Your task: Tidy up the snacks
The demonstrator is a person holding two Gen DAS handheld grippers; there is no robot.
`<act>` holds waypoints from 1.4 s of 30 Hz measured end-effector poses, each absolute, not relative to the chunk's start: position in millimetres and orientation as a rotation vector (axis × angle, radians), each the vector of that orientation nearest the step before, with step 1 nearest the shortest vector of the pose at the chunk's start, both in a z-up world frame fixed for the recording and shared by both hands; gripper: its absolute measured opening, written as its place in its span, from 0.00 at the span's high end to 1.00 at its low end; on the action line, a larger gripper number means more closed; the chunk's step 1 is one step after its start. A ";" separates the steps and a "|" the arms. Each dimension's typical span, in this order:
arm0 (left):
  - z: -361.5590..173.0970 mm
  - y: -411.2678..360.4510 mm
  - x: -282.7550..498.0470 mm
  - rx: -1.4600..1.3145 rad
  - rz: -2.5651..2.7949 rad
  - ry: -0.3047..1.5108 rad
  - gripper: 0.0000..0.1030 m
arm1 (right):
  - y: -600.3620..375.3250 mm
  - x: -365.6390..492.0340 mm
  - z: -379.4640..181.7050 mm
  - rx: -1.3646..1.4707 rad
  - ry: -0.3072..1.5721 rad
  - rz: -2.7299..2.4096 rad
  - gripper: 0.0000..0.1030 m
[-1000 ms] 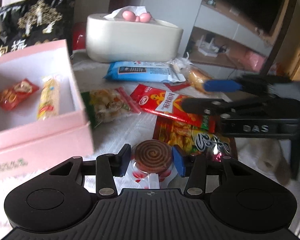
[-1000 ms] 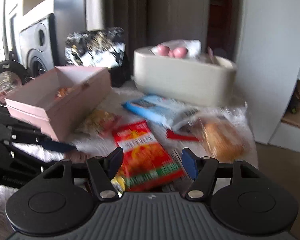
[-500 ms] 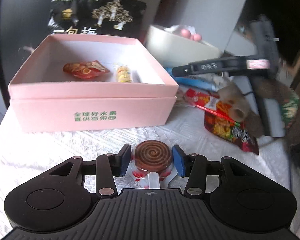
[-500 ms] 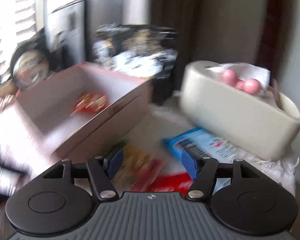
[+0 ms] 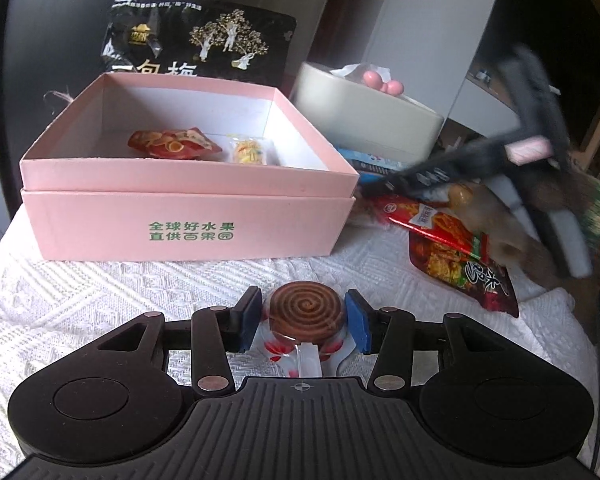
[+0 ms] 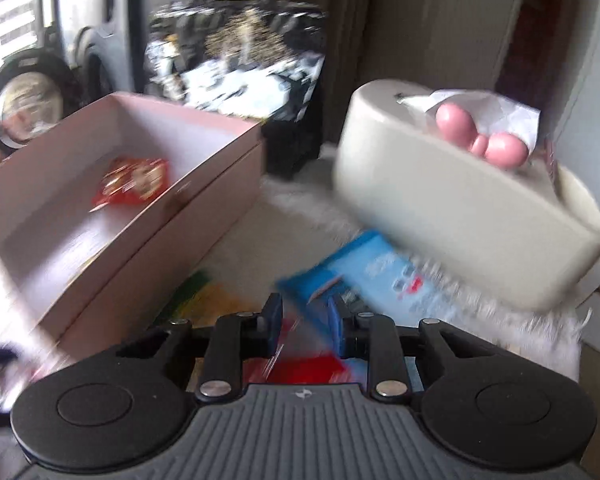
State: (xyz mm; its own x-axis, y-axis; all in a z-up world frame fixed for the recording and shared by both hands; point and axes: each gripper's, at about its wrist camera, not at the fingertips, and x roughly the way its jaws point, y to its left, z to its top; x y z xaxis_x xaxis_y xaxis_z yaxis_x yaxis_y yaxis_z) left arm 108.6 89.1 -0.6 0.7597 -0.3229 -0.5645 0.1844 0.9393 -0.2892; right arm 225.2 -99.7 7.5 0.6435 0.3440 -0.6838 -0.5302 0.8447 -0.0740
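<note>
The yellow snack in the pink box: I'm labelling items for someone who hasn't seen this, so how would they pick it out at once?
Find the open pink box with green lettering on its front, on the white cloth. Two packets lie on its white floor toward the back. The yellow snack is the smaller, pale, clear-wrapped one on the right, beside the larger red packet.
</note>
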 end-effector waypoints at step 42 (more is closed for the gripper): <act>-3.2 98.6 108.8 -0.295 -0.296 0.635 0.50 | -74.7 227.5 4.3 -0.695 0.630 0.951 0.31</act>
